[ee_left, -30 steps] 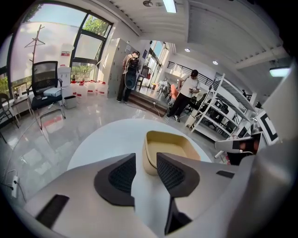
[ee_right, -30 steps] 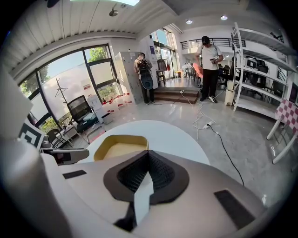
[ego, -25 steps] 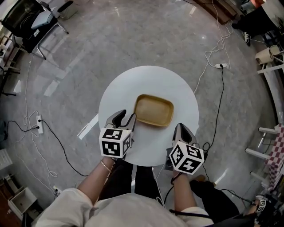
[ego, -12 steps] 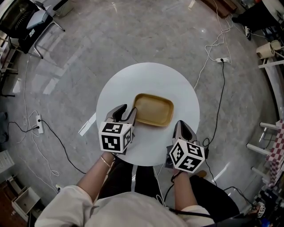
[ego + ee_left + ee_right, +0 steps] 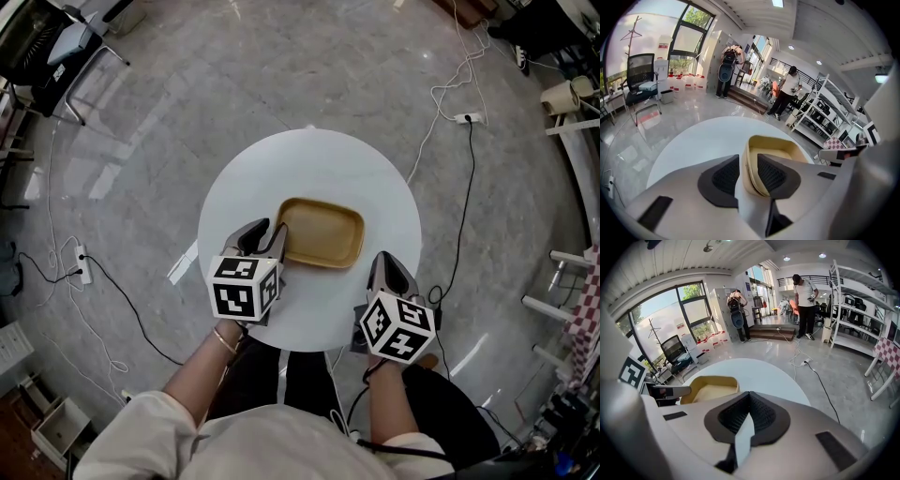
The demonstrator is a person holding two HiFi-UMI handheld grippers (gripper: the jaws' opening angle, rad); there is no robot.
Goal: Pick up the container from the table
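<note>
A shallow tan container (image 5: 323, 232) lies in the middle of the round white table (image 5: 309, 159). My left gripper (image 5: 264, 239) straddles its left end: in the left gripper view the container's (image 5: 780, 143) wall stands between the two dark pads, one outside and one inside the rim. The left gripper's (image 5: 749, 169) jaws are closing, with thin gaps still showing at the wall. My right gripper (image 5: 387, 272) hovers at the table's near right edge, shut and empty, its pads meeting (image 5: 749, 414). From there the container (image 5: 710, 389) lies ahead to the left.
Cables and a power strip (image 5: 466, 117) trail over the grey floor to the right of the table. An office chair (image 5: 56, 47) stands far left. Metal shelving (image 5: 862, 310) and two standing people (image 5: 804, 301) are farther off.
My left gripper slid forward so its jaws now straddle the container's left wall. The right gripper has stayed put.
</note>
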